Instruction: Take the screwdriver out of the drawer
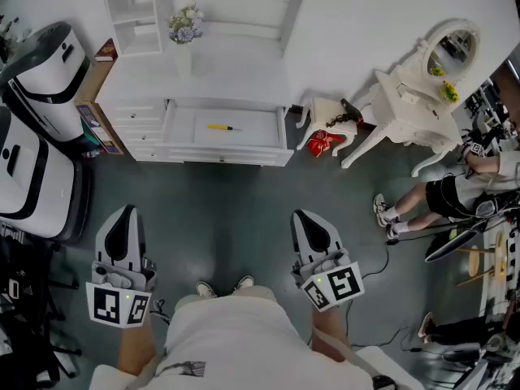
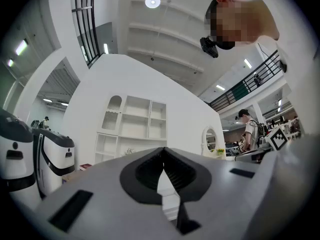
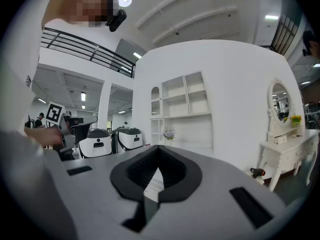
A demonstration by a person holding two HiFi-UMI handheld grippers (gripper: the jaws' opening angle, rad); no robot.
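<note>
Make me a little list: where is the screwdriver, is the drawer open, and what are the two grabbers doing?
screwdriver: yellow, lying inside the drawer
drawer: pulled open, in the white cabinet
left gripper: jaws together, empty, held back from the drawer
right gripper: jaws together, empty, held back from the drawer
task: not started, screwdriver untouched
nearby: flowers on the cabinet

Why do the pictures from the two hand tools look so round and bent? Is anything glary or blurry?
Left gripper view: a fisheye circle with dark corners; the ceiling lamp flares white, the shut left gripper looms soft up close. Right gripper view: same bending, the white wall arching. Head view: even light, sharp; the yellow screwdriver shows small but clear in the open drawer.
</note>
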